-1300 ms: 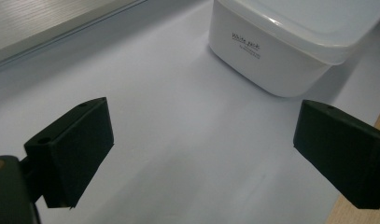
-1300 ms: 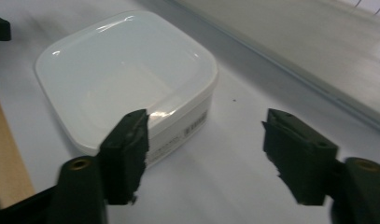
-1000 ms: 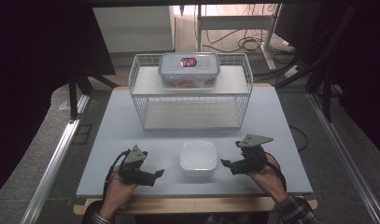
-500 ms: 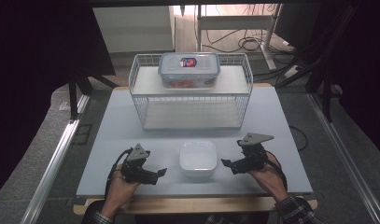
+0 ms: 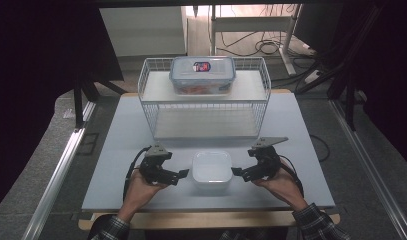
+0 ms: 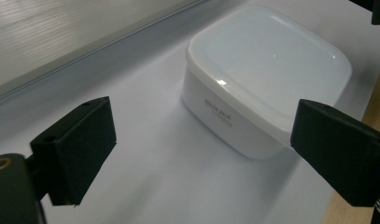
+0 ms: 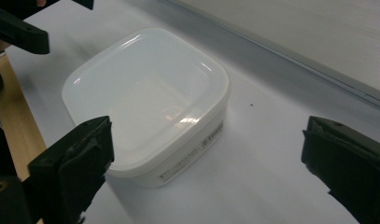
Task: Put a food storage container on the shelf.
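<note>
A white square container (image 5: pixel 211 170) with its lid on sits near the table's front edge, between both grippers. My left gripper (image 5: pixel 184 175) is just left of it, open, with its jaws pointing at the container's side. My right gripper (image 5: pixel 237 171) is just right of it, open too. In the left gripper view the container (image 6: pixel 267 74) lies ahead of the wide-spread gripper (image 6: pixel 204 119), untouched. The right gripper view has the container (image 7: pixel 145 98) ahead and to the left of the open gripper (image 7: pixel 208 140), its left jaw beside the container's near corner.
A white wire rack (image 5: pixel 206 102) stands at the back middle of the table (image 5: pixel 121 135). On its top shelf rests a clear box with a blue-rimmed lid (image 5: pixel 202 74). A wooden strip (image 5: pixel 206 219) runs along the table's front edge.
My left gripper has moved right, closer to the white container. The right gripper has hardly shifted, and the container has stayed put.
</note>
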A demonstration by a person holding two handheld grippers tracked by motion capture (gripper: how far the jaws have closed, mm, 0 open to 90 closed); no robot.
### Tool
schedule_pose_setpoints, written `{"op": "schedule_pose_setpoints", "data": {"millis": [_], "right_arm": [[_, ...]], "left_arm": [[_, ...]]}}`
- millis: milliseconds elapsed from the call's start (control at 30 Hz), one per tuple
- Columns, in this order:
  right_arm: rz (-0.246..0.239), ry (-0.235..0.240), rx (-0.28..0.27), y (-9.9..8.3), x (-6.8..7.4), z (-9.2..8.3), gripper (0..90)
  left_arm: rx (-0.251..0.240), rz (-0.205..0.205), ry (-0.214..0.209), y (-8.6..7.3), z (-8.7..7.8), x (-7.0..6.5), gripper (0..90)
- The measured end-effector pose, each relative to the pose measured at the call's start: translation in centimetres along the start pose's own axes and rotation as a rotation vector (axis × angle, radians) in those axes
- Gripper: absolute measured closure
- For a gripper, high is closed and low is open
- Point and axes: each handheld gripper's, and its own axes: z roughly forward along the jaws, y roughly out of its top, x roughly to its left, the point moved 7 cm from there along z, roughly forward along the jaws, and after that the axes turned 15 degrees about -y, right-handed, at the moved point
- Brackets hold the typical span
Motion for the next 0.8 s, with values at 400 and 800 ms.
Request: {"op": "schedule_pose_setpoints", "data": {"millis": [400,800], "right_arm": [[-0.001,0.062,0.093,0.4,1.6,2.8,18.4],[0.133,0.122,0.189,-0.6,2.6,2.4,39.4]], "left_arm": [[0.068,-0.016,-0.085,1.8,4.8,0.3,10.0],[0.081,-0.216,-0.226,0.2,3.5,-1.4,34.7]]}}
